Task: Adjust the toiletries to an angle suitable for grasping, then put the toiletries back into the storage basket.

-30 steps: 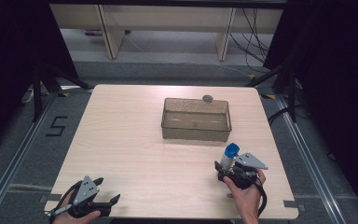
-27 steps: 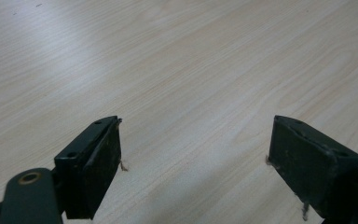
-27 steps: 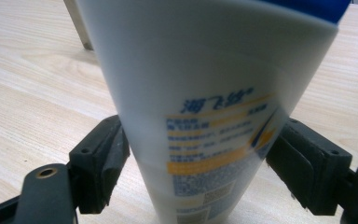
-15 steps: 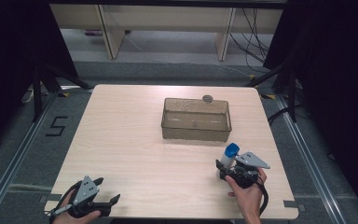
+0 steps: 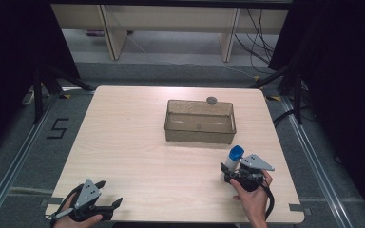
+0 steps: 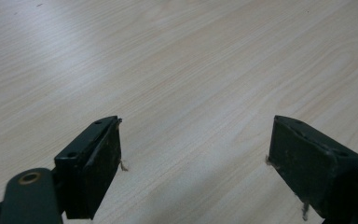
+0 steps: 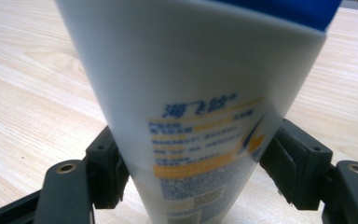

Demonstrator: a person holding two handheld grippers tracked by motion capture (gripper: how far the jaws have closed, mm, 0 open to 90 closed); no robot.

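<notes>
Pale wood table (image 5: 138,142) from the high view: right gripper (image 5: 232,167) near the front right edge, just closed onto a white bottle (image 5: 233,158) with a blue cap, clear bin (image 5: 199,121) beyond. Left gripper (image 5: 108,194) rests front left. Left gripper view: jaws spread wide over bare wood, nothing between. Right gripper view: both pads (image 7: 106,163) squeeze the bottle (image 7: 191,107), label facing us.
</notes>
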